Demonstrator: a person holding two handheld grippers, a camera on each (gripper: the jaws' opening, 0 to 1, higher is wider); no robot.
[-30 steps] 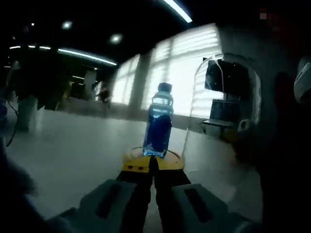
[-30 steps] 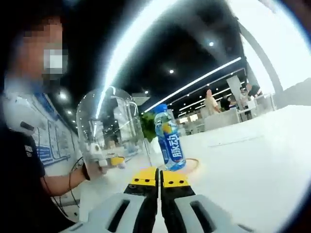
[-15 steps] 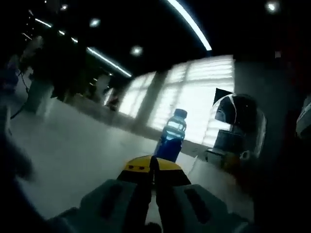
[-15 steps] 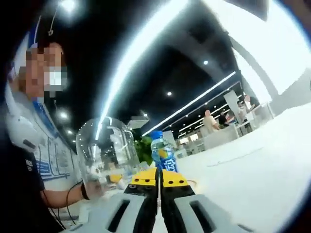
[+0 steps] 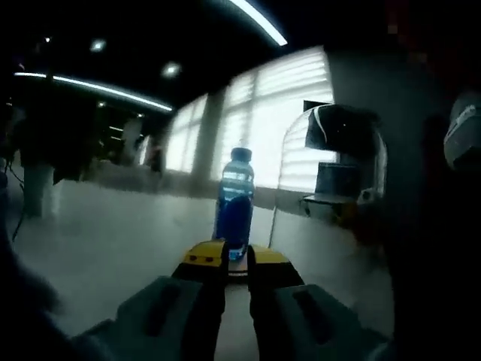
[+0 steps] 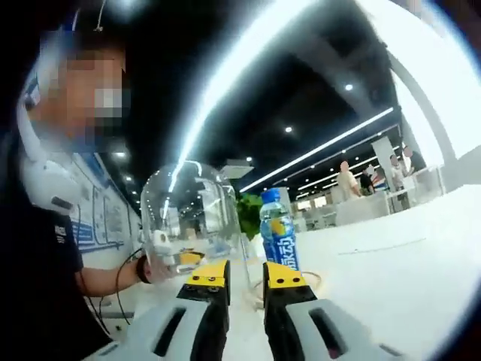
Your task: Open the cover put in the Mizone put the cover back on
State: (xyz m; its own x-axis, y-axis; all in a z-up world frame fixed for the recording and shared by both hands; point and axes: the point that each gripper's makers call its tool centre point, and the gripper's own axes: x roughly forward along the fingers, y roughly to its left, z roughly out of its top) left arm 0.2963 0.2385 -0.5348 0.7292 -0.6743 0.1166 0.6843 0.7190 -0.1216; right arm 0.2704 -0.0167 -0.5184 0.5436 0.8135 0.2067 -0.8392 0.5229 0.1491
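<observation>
The blue bottle (image 5: pixel 234 203) stands upright on the white table (image 5: pixel 113 248), off the glass dome (image 6: pixel 192 218), which rests beside it. The left gripper (image 5: pixel 228 259) and right gripper (image 6: pixel 246 277) each have jaws parted by a narrow gap, holding nothing

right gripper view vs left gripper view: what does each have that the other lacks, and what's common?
Right gripper view: the person behind the glass dome, with a hand near its base, people in the background, a green plant behind the bottle, and the white label text on the bottle.

Left gripper view: bright blinds-covered windows behind the scene, with the bottle backlit and dark.

Both: the blue Mizone bottle standing upright on the white table, the clear dome cover beside it, and each view's own gripper, left and right, with jaws slightly apart.
</observation>
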